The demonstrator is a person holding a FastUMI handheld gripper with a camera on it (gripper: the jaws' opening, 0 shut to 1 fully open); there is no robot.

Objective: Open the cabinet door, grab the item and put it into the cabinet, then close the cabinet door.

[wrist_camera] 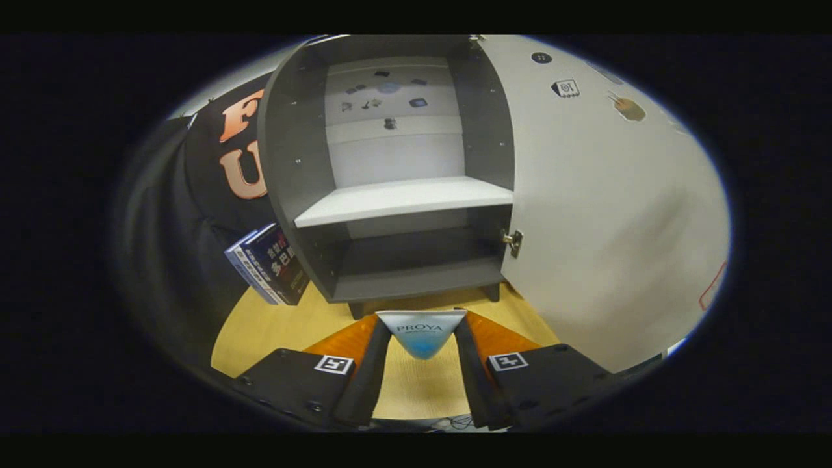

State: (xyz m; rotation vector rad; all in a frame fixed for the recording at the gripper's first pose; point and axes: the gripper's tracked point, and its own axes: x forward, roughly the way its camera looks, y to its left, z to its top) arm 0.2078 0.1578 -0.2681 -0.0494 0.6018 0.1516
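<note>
Gripping box (422, 333) in tongs (422, 338) | level, facing open cabinet (396, 195)

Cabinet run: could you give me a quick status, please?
Gripper shut on boxed item, held off the table. Cabinet door open, white shelf bare. Books lean beside cabinet, off the path.

You had the small white-and-blue box (421, 335) pinched between the gripper (421, 338) fingers, both pressing on its sides, its top face flat and its blue lower end tapering down above the wooden tabletop. Just beyond it stood the dark grey cabinet (296, 169), its white door (604, 214) swung wide open to the right on a brass hinge. Inside you had a white shelf (403, 200) across the middle and a darker compartment beneath it.
</note>
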